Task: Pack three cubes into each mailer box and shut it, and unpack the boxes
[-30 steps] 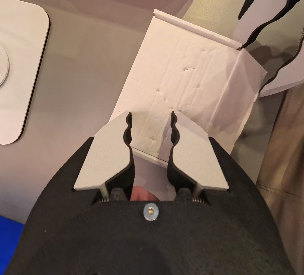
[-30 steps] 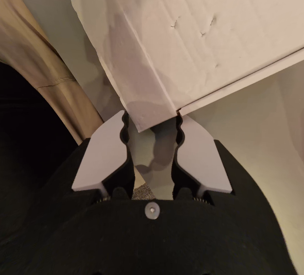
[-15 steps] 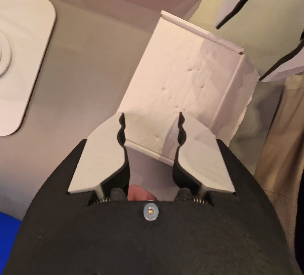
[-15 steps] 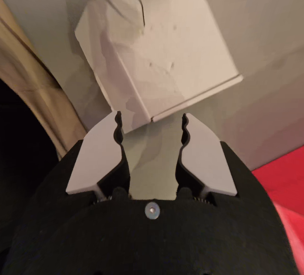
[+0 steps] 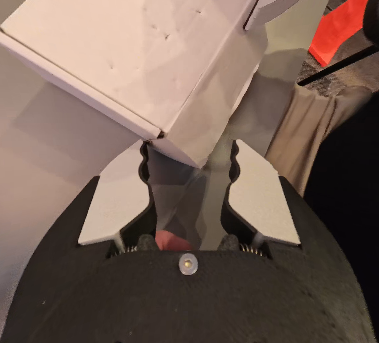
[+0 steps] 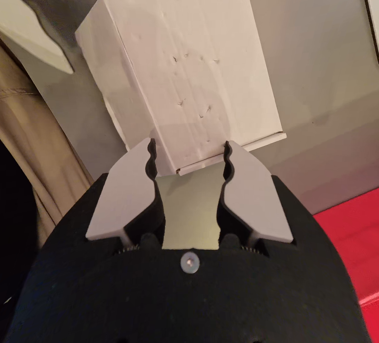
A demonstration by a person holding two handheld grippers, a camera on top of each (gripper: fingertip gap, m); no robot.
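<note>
Both grippers are pulling back from the white mailer box [image 6: 184,70], which a second ago was filling the right wrist view and is now lying a little farther off with its lid flat; in the left wrist view the same box [image 5: 131,46] is now looming closer and higher, with one corner pointing between the fingers.

Judging from the closed lid and dented top, the step in hand is either finishing the shutting or starting to open the box again. To do it well, one gripper should be steadying the box near a corner while the other is working along the near front edge where the flap seam is showing, sliding in level with the table [image 6: 307,66], not pressing down on the soft cardboard.

The right gripper [image 6: 188,144] is standing spread wide, holding nothing; its fingertips are framing the near edge of the box, and contact cannot be told. The left gripper [image 5: 189,144] is likewise gaping open and empty, its left fingertip just beside the box's near corner. The box is resting on the grey table, near its edge by a beige cloth [image 6: 30,128]; something red [image 6: 348,230] is lying to the right.
</note>
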